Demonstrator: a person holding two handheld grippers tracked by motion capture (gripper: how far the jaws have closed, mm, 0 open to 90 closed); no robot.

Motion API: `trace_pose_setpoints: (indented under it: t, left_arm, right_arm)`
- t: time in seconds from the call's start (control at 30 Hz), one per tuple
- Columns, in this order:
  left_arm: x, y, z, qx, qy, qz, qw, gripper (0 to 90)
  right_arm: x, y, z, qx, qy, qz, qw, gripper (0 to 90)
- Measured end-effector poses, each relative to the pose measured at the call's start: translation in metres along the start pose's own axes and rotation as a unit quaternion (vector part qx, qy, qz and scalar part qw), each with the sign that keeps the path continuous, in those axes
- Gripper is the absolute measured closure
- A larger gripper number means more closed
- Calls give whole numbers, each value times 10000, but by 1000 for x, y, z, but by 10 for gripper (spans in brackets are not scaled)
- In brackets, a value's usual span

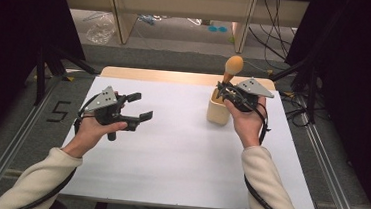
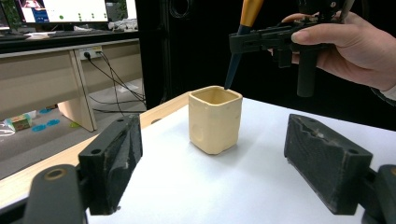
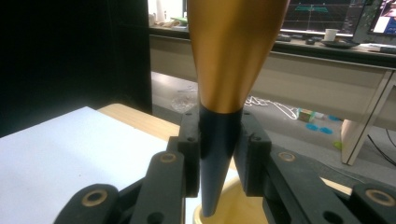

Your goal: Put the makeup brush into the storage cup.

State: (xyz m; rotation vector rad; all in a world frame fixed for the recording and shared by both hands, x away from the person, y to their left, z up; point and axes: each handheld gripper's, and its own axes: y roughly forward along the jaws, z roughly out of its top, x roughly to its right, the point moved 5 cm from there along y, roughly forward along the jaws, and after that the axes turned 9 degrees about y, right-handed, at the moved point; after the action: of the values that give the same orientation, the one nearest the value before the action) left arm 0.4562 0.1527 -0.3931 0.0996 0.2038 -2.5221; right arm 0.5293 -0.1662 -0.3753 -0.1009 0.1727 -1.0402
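Clearly the work in hand is putting a tapered tool into a cup, and everything sits as it does to serve that. The right tongs (image 1: 227,92) are clenched on the tool (image 1: 232,68) at the dark lower part of its shaft, just below where the orange-gold body begins; the right gripper view shows the two black jaws pressing the dark cone from either side, with the golden body swelling above them. Gripping low on the narrow section, I judge, keeps the pointed end steady and leaves the bulbous top free. The tool is held nearly upright, its tip right at the open mouth of the cream-coloured square cup (image 2: 215,119); whether the tip is already inside the rim or just over it I cannot tell. The cup stands upright on the white table (image 1: 179,159), towards the far right side, so the tool can go straight down into it. The left tongs (image 1: 135,111) are released, jaws standing wide apart with nothing between them, held above the table well apart from the cup and pointed towards it. That posture reads as waiting, perhaps ready to steady the cup if the tool knocks it. The main risk is the tip catching the rim and tipping the light cup.
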Motion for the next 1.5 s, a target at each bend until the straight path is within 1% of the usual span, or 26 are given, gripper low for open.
trace_pose_setpoints:
  t: [0.03, 0.07, 0.2, 0.23, 0.4, 0.5, 0.57, 0.6, 0.67, 0.7, 0.77, 0.87, 0.9, 0.93, 1.03, 1.2, 1.27, 1.33, 1.37, 1.4, 1.43, 1.47, 1.5]
  left_arm:
    - [0, 0, 0, 0, -2, 2, 10000, 193]
    - [0, 0, 0, 2, 0, 7, 10000, 193]
    - [0, 0, 0, 0, -2, 11, 10000, 193]
    - [0, 0, 0, -5, -1, 14, 10000, 193]
    - [0, 0, -1, -18, 4, -4, 10000, 193]
    - [0, 0, -2, -20, 13, -4, 10000, 194]
    - [0, 0, -1, 2, -31, 5, 10000, 194]
    - [0, 0, -1, -7, 19, 16, 10000, 194]
    - [-1, -1, 0, 3, 31, 18, 10000, 194]
    - [-2, -2, 1, 30, -19, 49, 10000, 194]
    - [-2, -1, 1, 52, -22, 55, 10000, 195]
    - [-1, -2, 1, 22, 28, 31, 10000, 194]
    - [-1, -2, 2, 32, 5, 36, 10000, 195]
    - [-1, -1, 2, 38, -12, 44, 10000, 195]
    - [0, -1, 1, 31, 1, 24, 10000, 194]
    - [0, 0, 0, 10, -6, 25, 10000, 193]
    - [0, 0, -1, -17, 1, 10, 10000, 193]
    - [1, 0, -2, -22, -35, 11, 10000, 192]
    - [1, 1, -2, -28, -19, 13, 10000, 191]
    - [1, 1, -3, -32, -16, 13, 10000, 191]
    - [1, 1, -2, -36, -5, 9, 10000, 191]
    - [1, 1, -2, -36, 1, 5, 10000, 191]
    - [1, 1, -2, -36, 5, 5, 10000, 191]
  right_arm:
    - [-1, 0, -1, -28, 61, 17, 10000, 753]
    - [0, 0, -1, -52, 73, 1, 10000, 753]
    - [2, 1, -1, -36, 39, -29, 10000, 753]
    - [2, 1, -2, -56, 78, -22, 10000, 753]
    - [5, 3, -2, -95, 73, -66, 9999, 753]
    - [6, 4, -2, -56, 48, -92, 9999, 753]
    - [7, 4, -1, -24, 40, -128, 9999, 753]
    - [8, 4, -1, -22, 26, -140, 9999, 753]
    - [9, 4, -1, -37, 48, -150, 9999, 753]
    - [10, 4, 0, -2, 19, -168, 9999, 753]
    - [13, 4, -1, -13, 65, -182, 9998, 753]
    - [16, 4, -2, -37, 77, -216, 9997, 753]
    - [17, 5, -1, -7, 29, -230, 9997, 753]
    - [16, 4, -2, -33, 81, -220, 9997, 753]
    - [17, 5, -1, -18, 113, -229, 9997, 753]
    - [19, 8, -1, -30, 80, -245, 9997, 753]
    - [19, 9, -2, -38, 123, -252, 9996, 753]
    - [20, 9, -2, -65, 107, -257, 9996, 753]
    - [21, 10, -2, -46, 79, -274, 9996, 753]
    - [21, 10, -3, -62, 117, -277, 9995, 753]
    - [22, 11, -3, -18, 87, -305, 9995, 753]
    - [22, 10, -3, -79, 112, -304, 9994, 753]
    - [22, 11, -3, -43, 98, -302, 9995, 753]
